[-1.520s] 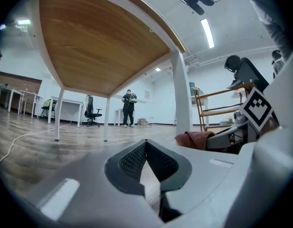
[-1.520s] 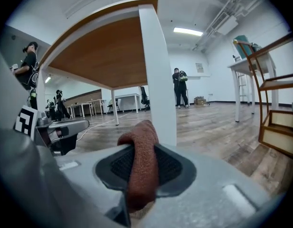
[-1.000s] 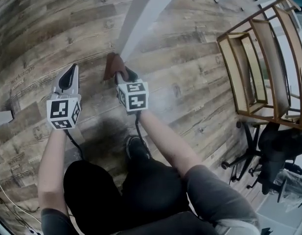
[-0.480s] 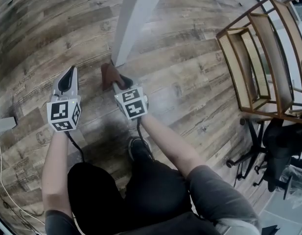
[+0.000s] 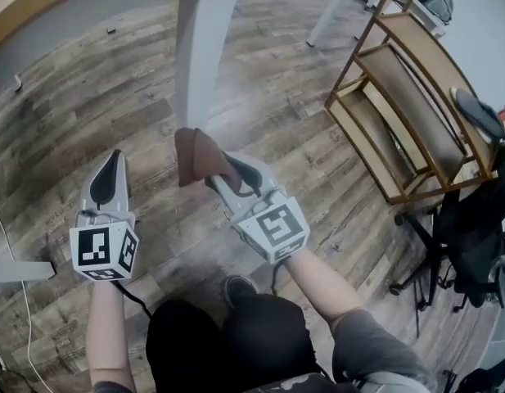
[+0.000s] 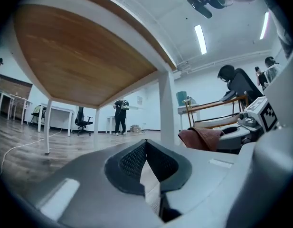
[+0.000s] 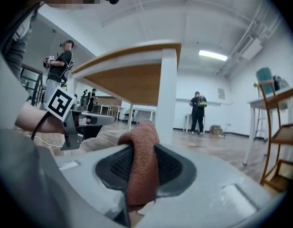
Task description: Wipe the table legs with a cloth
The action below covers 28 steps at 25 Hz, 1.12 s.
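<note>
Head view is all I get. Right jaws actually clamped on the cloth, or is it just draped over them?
Observer: Clamped. In the right gripper view, the right gripper has its jaws shut on a fold of the brown cloth, which sticks up between them.
Operator: Left one holding anything?
Observer: No. The left gripper has its jaws together, nothing between them.
Operator: Is the leg lined up?
Observer: The white table leg stands upright ahead of the right jaws, just right of the cloth's tip. I can't judge contact.

Wooden shelf rack, office chair, plank floor
</note>
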Each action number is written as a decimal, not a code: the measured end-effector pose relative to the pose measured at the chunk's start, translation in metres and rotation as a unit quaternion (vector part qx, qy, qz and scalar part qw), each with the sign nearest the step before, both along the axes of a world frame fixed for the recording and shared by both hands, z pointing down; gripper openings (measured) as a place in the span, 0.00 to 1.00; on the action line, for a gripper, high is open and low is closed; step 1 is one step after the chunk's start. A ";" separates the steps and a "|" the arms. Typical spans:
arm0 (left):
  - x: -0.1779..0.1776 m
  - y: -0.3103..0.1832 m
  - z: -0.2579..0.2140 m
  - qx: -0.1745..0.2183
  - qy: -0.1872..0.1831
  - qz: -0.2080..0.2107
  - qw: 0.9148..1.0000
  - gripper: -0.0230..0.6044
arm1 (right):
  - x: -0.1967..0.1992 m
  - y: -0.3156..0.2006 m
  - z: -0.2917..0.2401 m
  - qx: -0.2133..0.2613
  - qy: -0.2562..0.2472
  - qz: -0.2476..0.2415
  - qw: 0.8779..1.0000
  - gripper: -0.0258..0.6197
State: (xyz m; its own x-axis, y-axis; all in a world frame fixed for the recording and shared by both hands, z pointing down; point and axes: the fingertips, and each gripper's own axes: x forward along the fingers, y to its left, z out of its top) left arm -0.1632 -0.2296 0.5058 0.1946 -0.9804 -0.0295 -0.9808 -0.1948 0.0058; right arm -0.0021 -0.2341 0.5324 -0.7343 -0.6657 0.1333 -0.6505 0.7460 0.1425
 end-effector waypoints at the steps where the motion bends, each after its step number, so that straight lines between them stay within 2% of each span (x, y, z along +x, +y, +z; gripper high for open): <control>1: 0.009 0.002 -0.020 0.012 0.000 0.011 1.000 0.07 | 0.004 0.000 -0.029 0.024 -0.008 0.004 1.000 0.18; 7: 0.038 -0.003 -0.120 0.072 -0.005 0.052 0.996 0.07 | 0.024 -0.018 -0.174 0.115 -0.078 0.062 0.988 0.18; 10: 0.048 -0.007 -0.160 0.106 -0.013 0.058 0.993 0.07 | 0.019 -0.027 -0.221 0.147 -0.098 0.076 0.981 0.18; 13: 0.065 -0.007 -0.179 0.126 -0.034 0.071 0.989 0.07 | 0.012 -0.033 -0.241 0.158 -0.111 0.080 0.978 0.18; 17: 0.078 -0.007 -0.159 0.114 -0.039 0.081 0.989 0.07 | 0.014 -0.037 -0.216 0.139 -0.099 0.090 0.981 0.18; 22: 0.065 -0.013 -0.095 0.081 -0.025 0.067 0.994 0.07 | 0.015 -0.045 -0.138 0.090 -0.062 0.095 0.989 0.18; 28: 0.051 -0.024 0.001 0.005 -0.020 0.038 0.999 0.07 | 0.024 -0.055 -0.019 0.035 -0.018 0.116 0.993 0.18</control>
State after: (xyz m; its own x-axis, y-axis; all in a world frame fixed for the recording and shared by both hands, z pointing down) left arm -0.1121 -0.2538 0.5072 0.2704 -0.9623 -0.0304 -0.9624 -0.2693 -0.0353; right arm 0.0223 -0.2891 0.5131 -0.5645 -0.8235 0.0572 -0.8087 0.5656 0.1616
